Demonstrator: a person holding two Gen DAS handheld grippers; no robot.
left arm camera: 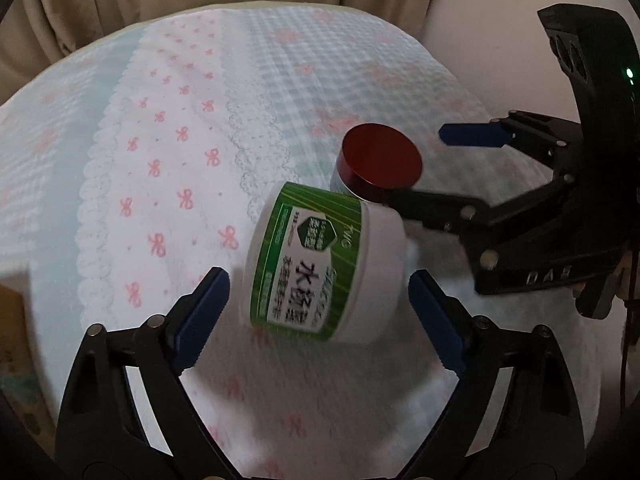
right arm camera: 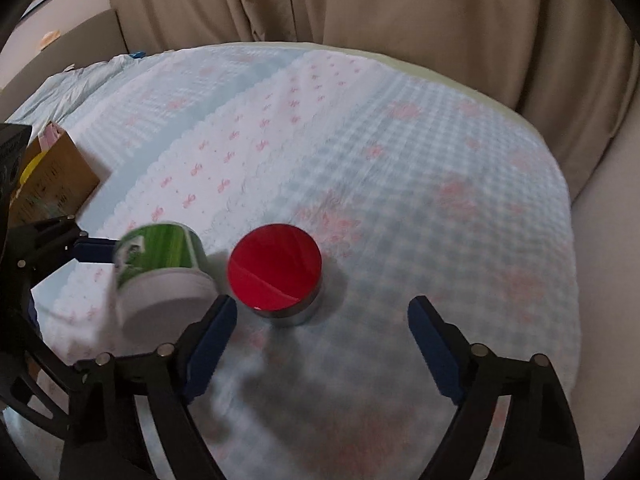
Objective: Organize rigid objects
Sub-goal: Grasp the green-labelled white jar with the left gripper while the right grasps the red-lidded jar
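Observation:
A white jar with a green label (left arm camera: 316, 268) lies tilted on the patterned bedspread (left arm camera: 168, 160). My left gripper (left arm camera: 320, 280) is open, its blue pads standing on either side of the jar with a thin gap at each. Beside the jar stands a short round tin with a red lid (right arm camera: 276, 274). My right gripper (right arm camera: 322, 304) is open just short of the tin, with nothing between its fingers. In the left wrist view the red-lidded tin (left arm camera: 380, 160) sits by the right gripper's fingers (left arm camera: 472, 135). The jar (right arm camera: 160, 272) hides part of the left gripper in the right wrist view.
An open cardboard box (right arm camera: 56, 176) with things in it stands at the left edge of the bedspread. Beige curtains (right arm camera: 360, 4) hang behind. The cover ends in a rounded edge (right arm camera: 560, 184) on the right, with a pale surface beyond.

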